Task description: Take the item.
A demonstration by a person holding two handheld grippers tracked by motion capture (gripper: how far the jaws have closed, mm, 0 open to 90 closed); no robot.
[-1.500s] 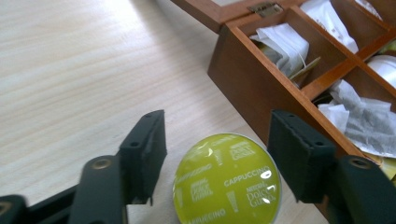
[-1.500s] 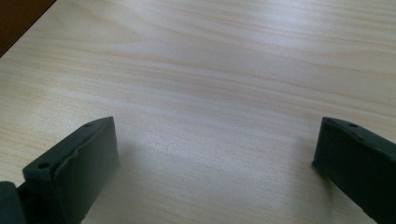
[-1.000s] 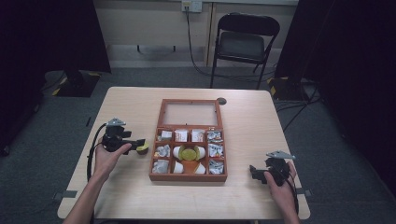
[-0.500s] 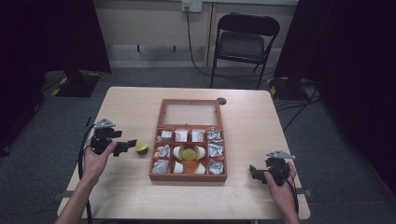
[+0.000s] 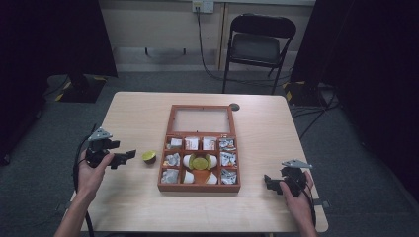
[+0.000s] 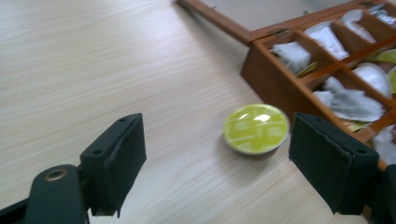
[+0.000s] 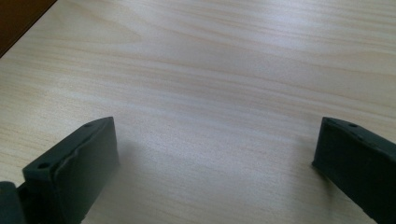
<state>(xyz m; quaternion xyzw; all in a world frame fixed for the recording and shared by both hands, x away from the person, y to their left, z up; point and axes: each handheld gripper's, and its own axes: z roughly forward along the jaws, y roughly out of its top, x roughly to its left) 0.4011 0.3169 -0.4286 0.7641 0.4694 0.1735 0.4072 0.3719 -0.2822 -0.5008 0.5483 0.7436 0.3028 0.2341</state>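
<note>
A small capsule with a yellow-green foil top (image 5: 149, 157) (image 6: 256, 128) lies on the table just left of an open wooden compartment box (image 5: 199, 187) (image 6: 275, 81). My left gripper (image 5: 126, 157) (image 6: 215, 123) hovers left of the capsule, open. The capsule lies ahead of the jaws and neither pad touches it. Inside the box are white sachets, white pods and another yellow-green capsule (image 5: 199, 161) in the middle compartment. Over bare wood at the table's right front, my right gripper (image 5: 269, 181) (image 7: 217, 126) is open and holds nothing.
The box's glass-panelled lid (image 5: 200, 121) lies flat behind it. A small dark round disc (image 5: 234, 106) sits near the table's far edge. A black folding chair (image 5: 259, 44) stands beyond the table. Bare tabletop (image 5: 138, 118) spreads on both sides of the box.
My left gripper has drawn back to the left, away from the box. The capsule that sat between its jaws stays on the table, now in front of them. The right gripper has kept still.
</note>
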